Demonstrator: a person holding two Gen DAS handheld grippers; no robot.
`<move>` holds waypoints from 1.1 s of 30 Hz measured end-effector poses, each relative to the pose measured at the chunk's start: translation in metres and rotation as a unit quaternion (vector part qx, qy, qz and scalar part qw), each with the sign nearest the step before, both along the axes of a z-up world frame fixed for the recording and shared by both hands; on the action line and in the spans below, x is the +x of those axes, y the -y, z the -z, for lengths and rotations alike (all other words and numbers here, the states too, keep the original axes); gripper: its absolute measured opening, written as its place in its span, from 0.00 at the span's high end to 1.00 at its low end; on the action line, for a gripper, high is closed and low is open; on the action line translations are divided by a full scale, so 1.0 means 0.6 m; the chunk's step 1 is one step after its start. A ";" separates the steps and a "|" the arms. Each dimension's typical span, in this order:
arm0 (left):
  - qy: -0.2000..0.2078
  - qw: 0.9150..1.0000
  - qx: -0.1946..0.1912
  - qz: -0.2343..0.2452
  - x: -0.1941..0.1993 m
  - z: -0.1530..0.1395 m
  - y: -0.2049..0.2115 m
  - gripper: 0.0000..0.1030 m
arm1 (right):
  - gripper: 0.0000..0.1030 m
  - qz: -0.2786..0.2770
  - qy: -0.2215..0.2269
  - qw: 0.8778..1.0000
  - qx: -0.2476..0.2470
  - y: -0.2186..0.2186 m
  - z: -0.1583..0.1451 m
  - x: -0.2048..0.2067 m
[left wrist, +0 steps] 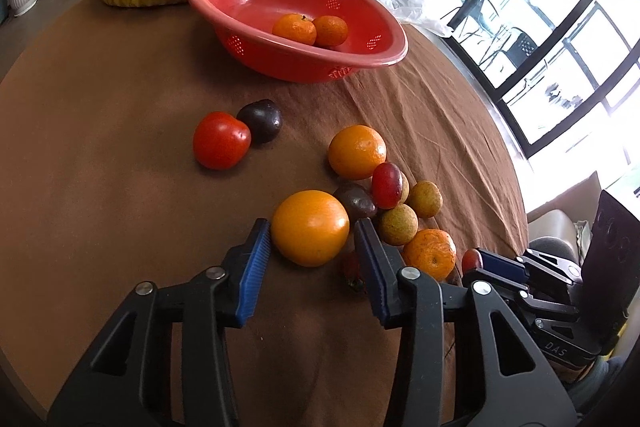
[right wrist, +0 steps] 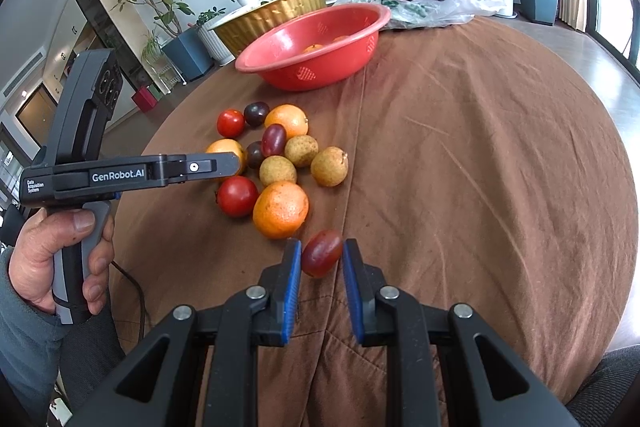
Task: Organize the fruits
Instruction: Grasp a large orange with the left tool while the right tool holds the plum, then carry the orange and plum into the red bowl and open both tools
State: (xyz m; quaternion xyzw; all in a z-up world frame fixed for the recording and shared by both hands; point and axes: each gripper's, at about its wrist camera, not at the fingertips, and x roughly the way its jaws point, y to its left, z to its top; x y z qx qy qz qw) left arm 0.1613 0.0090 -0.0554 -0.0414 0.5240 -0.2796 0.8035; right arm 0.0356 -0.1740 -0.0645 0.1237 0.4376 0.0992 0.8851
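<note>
- The left gripper [left wrist: 312,239] has its jaws either side of a large orange [left wrist: 310,227] on the brown-clothed counter [left wrist: 100,147]. The left pad looks to be touching the peel, while the right pad is at most just grazing it, so I read this as jaws not yet clamped.
- That orange sits at the near edge of the loose fruit cluster, touching a dark plum [left wrist: 356,202] behind it, with a small red fruit partly hidden under the right jaw.
- Judged by its look, the orange is firm, fairly heavy and round with a waxy, slightly slick peel; pads across its widest middle should stop it from squirting forward.
- The right gripper [right wrist: 320,259] is closed on a red grape [right wrist: 322,253], both pads against its sides, just above or on the cloth.
- The grape probably handles as light, smooth and soft-skinned; hard squeezing could burst it, so a gentle hold across its short axis suits.
- The red basin [left wrist: 298,63] stands further back on the counter with two mandarins [left wrist: 310,29] inside; it seems the likely place for citrus.
- Still on the cloth: a tomato [left wrist: 221,140], another orange [left wrist: 357,151], tan longans [left wrist: 398,225] and a mandarin [left wrist: 430,253], packed close, so nudging neighbours is a risk when lifting.
</note>
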 end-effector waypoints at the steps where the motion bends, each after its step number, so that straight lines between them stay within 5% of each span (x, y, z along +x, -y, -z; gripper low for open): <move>1: 0.000 1.000 -0.002 -0.003 0.001 0.001 -0.001 0.63 | 0.78 0.000 0.000 1.000 0.000 0.000 0.000 0.000; 21: 0.038 0.998 -0.045 -0.028 -0.021 -0.053 -0.042 0.64 | 0.78 0.010 0.010 1.000 0.011 0.012 -0.016 0.000; 33: 0.107 0.992 -0.050 -0.036 0.068 -0.163 -0.047 0.64 | 0.78 0.021 0.080 0.996 -0.014 0.056 -0.150 0.072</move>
